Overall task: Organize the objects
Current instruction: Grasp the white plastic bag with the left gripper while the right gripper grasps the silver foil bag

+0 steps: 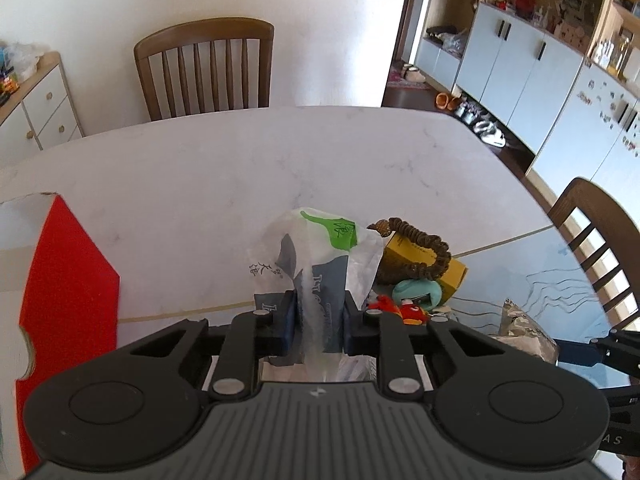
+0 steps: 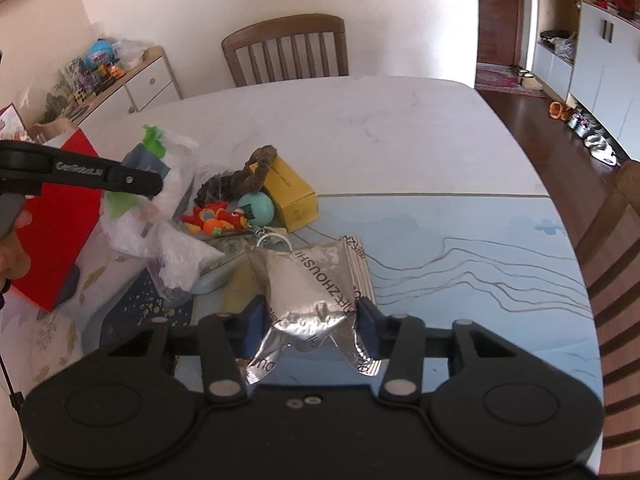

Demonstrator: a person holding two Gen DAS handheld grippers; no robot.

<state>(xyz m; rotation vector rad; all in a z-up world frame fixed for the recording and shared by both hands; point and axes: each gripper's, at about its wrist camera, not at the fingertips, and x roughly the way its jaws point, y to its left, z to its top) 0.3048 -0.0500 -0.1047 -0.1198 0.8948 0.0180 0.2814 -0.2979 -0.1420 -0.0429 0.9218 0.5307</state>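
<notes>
The left gripper (image 1: 319,316) was clamped on a clear plastic bag (image 1: 320,264) printed in blue and green, its blue pads pressed into the film from both sides so that only a narrow gap remained. The right gripper (image 2: 308,322) had closed around a crumpled silver foil pouch (image 2: 308,280), jaws still fairly wide because the pouch bulged between them. Both packets looked lifted clear of the table (image 2: 400,132), so the step in hand seemed to be carrying them off to wherever they were to be sorted.

Just beyond the left claw's tips, a little to the right, lay the remaining pile: a red plush toy (image 1: 408,312), a teal egg-shaped thing (image 1: 418,292), a yellow box (image 1: 432,264) and a brown bead string (image 1: 424,252) draped over it. Left of that claw stood a red box (image 1: 68,280), a likely destination. The next move probably called for swinging each packet over its place and releasing without snagging the thin film.

The right view alone showed the key ring (image 2: 272,240) by the toy, the bubble wrap (image 2: 180,256) hanging below the bag, and the person's hand (image 2: 14,240) on the left tool. The left view alone showed the bag's printed face and, farthest off, the chair (image 1: 204,68).
</notes>
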